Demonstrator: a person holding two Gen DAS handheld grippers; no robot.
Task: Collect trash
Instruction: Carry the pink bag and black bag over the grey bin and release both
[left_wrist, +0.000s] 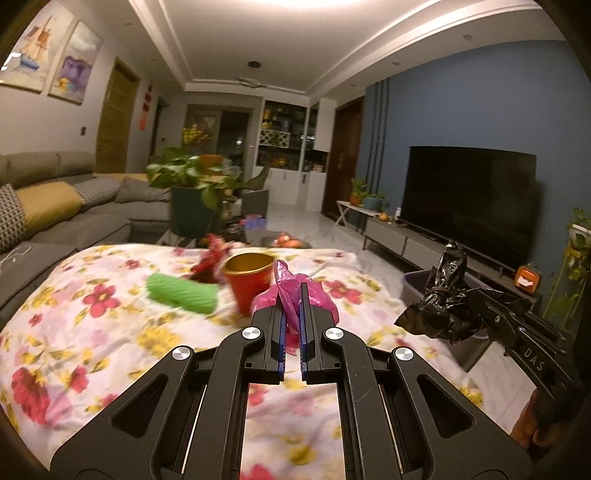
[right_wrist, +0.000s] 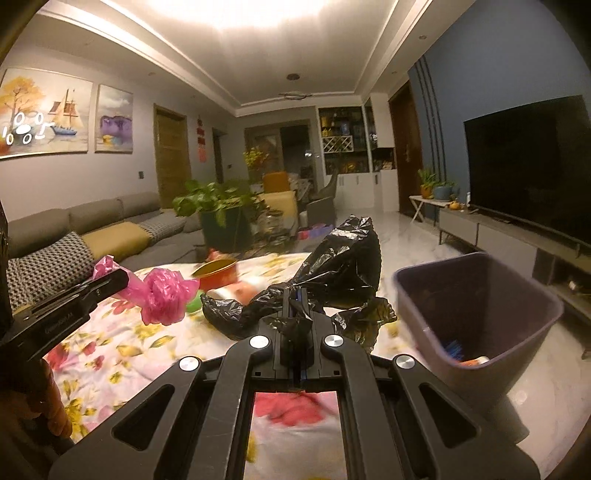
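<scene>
A crumpled pink plastic bag (left_wrist: 295, 295) is pinched between the nearly closed fingers of the left gripper (left_wrist: 292, 314); thin, glossy film is seen bunched above the blue-edged pads. In the right wrist view the same bag (right_wrist: 162, 295) is seen as a wrinkled ball hanging clear of the cloth. A crinkled black plastic bag (right_wrist: 332, 273) is clamped in the right gripper (right_wrist: 296, 301), whose fingers are closed tight on a twisted fold; shiny creased lobes are spread to both sides and upward.

Below both grippers a bench is covered by a soft floral cloth (left_wrist: 92, 314), white with red and yellow blooms. Further out on the cloth a red cup (left_wrist: 248, 280) with a gold interior is standing upright, a ribbed green roll (left_wrist: 181, 293) is lying just beside it, and a crumpled red wrapper (left_wrist: 210, 258) is seen behind.

To the right, beside the bench, a purple-grey plastic bin (right_wrist: 480, 314) with tapered walls is set on the glossy tiled floor (right_wrist: 406, 236); small coloured scraps are visible at its bottom.
</scene>
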